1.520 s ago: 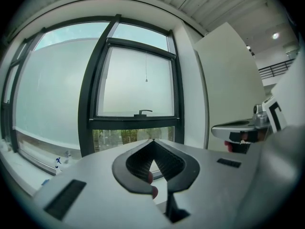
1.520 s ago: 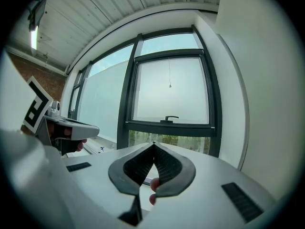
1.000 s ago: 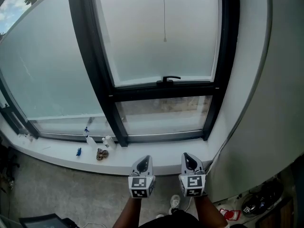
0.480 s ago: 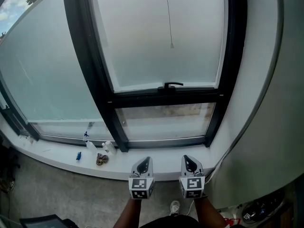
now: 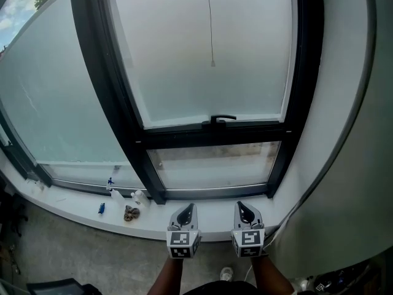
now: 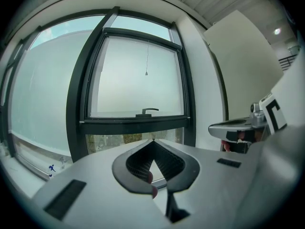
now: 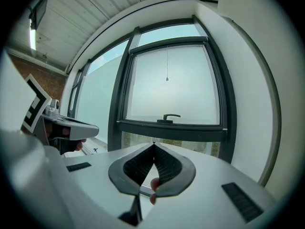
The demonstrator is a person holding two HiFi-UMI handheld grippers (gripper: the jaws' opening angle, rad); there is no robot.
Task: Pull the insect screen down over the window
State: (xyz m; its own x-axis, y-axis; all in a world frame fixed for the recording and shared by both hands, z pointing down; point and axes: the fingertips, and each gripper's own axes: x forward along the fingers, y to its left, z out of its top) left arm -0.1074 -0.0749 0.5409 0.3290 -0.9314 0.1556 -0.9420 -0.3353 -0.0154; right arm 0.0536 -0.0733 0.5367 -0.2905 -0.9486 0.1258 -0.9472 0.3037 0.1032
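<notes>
Head view puts the thin grey pull cord with its small end bead (image 5: pixel 213 62) high against the frosted pane of the black-framed window (image 5: pixel 126 112). It hangs straight down, well above and ahead of me. My left hand-held gripper (image 5: pixel 185 210) and right hand-held gripper (image 5: pixel 244 209) are clenched on nothing, side by side. The cord lies about midway between them, so I judge neither nearer.

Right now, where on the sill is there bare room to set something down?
The sill is bare from the post rightwards to the wall. Left of the post it is crowded: bottles, a brown clump and a small blue thing. Farther left looks mostly bare.
</notes>
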